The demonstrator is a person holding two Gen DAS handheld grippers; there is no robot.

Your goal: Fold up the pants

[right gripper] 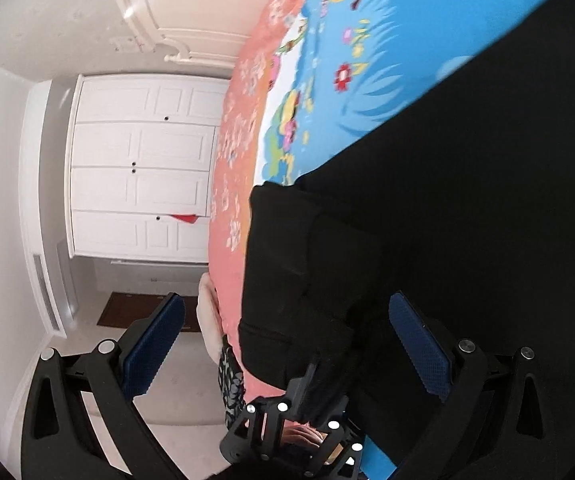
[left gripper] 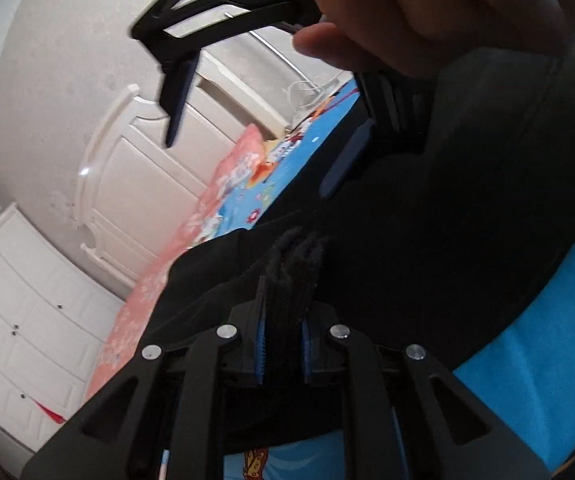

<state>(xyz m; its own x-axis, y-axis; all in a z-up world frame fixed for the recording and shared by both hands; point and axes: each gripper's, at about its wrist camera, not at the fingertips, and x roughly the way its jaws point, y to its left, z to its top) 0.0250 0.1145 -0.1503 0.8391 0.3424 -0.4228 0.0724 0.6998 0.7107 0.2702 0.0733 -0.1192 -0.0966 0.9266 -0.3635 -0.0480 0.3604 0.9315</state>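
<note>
The black pants (left gripper: 427, 240) lie spread over the bed, tilted in both views. At the bottom of the left wrist view my left gripper (left gripper: 283, 344) is shut on a bunched fold of the pants' fabric, which sticks up between its blue pads. My right gripper (left gripper: 247, 168) hangs above the pants with its jaws wide apart and nothing between them; a hand (left gripper: 387, 12) holds it. In the right wrist view my right gripper (right gripper: 287, 344) stands open over the pants (right gripper: 447, 200) near their hem. Low in that view is my left gripper (right gripper: 309, 376), clamped on the cloth.
The bed has a blue cartoon sheet (right gripper: 387, 60) with pink flowered bedding (right gripper: 235, 152) along its edge. A white headboard (left gripper: 135, 184) and white wardrobe (right gripper: 139, 168) stand beyond. A brown mat (right gripper: 135, 312) lies on the pale floor beside the bed.
</note>
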